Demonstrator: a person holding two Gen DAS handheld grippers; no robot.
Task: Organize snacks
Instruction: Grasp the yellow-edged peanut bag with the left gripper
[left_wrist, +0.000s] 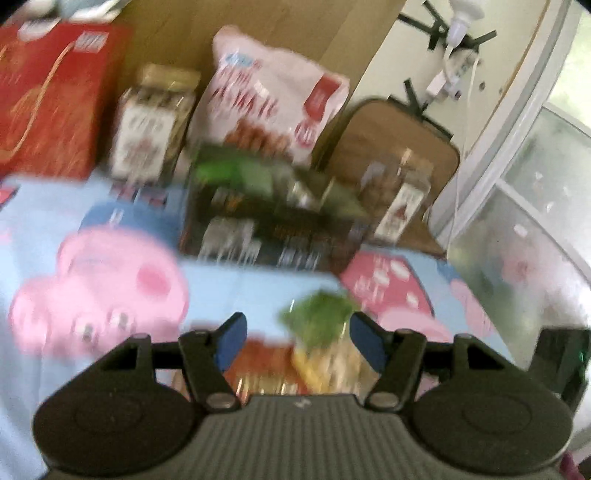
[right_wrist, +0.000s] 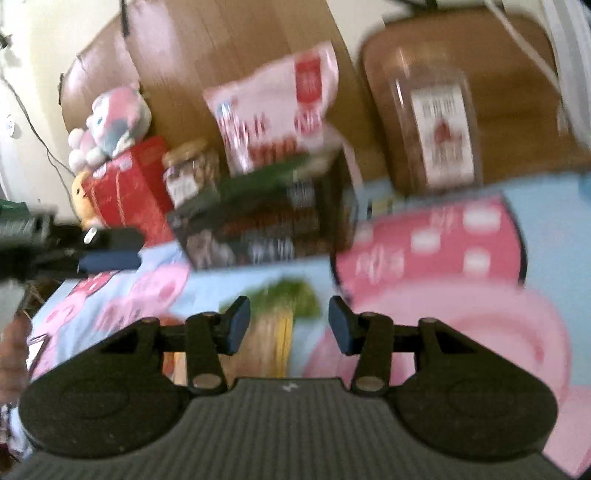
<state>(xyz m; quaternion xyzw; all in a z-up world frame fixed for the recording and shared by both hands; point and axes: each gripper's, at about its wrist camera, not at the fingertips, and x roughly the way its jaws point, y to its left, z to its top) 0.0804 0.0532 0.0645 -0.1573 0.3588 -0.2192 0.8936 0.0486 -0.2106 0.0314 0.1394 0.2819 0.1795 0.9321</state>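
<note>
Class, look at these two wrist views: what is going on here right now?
A person is sorting snacks on a cartoon-print cloth with two handheld grippers. The left gripper and right gripper both stand open over a green-and-yellow snack packet, gripping nothing. Behind it a dark box, a white-and-red bag, jars and a red box stand against the headboard.
</note>
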